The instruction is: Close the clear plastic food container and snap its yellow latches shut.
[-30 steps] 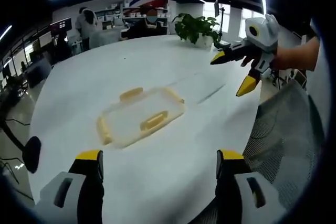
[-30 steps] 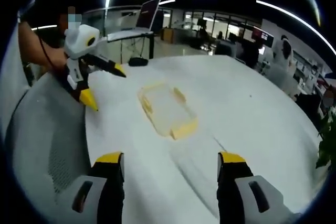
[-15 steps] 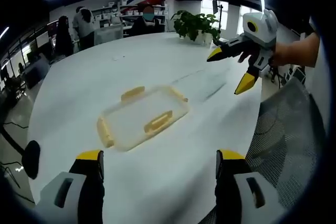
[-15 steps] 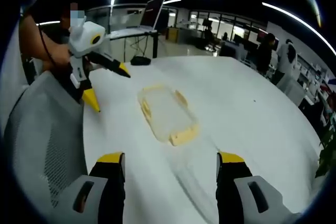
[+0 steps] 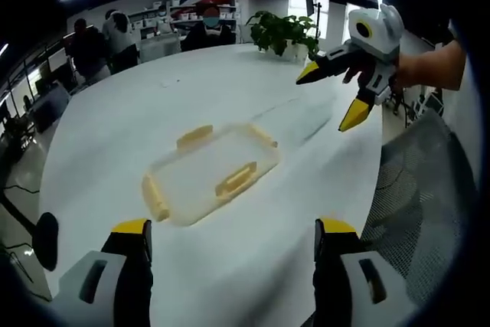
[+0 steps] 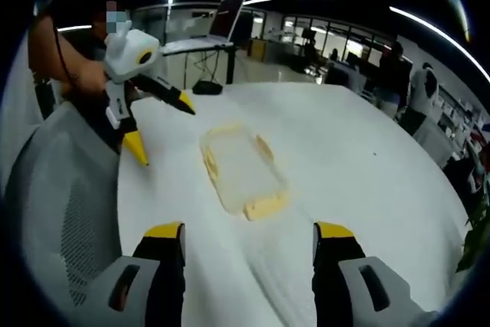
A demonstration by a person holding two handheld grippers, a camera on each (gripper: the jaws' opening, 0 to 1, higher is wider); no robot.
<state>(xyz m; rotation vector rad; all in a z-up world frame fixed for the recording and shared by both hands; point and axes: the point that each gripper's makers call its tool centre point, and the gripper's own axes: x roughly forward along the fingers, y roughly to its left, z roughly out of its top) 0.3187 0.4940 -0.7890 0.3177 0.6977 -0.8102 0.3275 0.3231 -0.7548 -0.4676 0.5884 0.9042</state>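
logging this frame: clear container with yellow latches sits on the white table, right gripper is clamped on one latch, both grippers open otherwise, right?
Not quite. In the left gripper view the right gripper hangs open in the air, apart from the clear container and its yellow latches. The container does lie on the white table, and the left gripper is open too.

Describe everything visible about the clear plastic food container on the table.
The clear plastic food container is a shallow rectangle of see-through plastic with yellow latches on its sides. It lies flat on the white table, its long axis at a slant in both views. Whether the lid is fully seated or the latches are snapped down cannot be told. Nothing touches it: the left tool and the right tool are both open and held clear of it.
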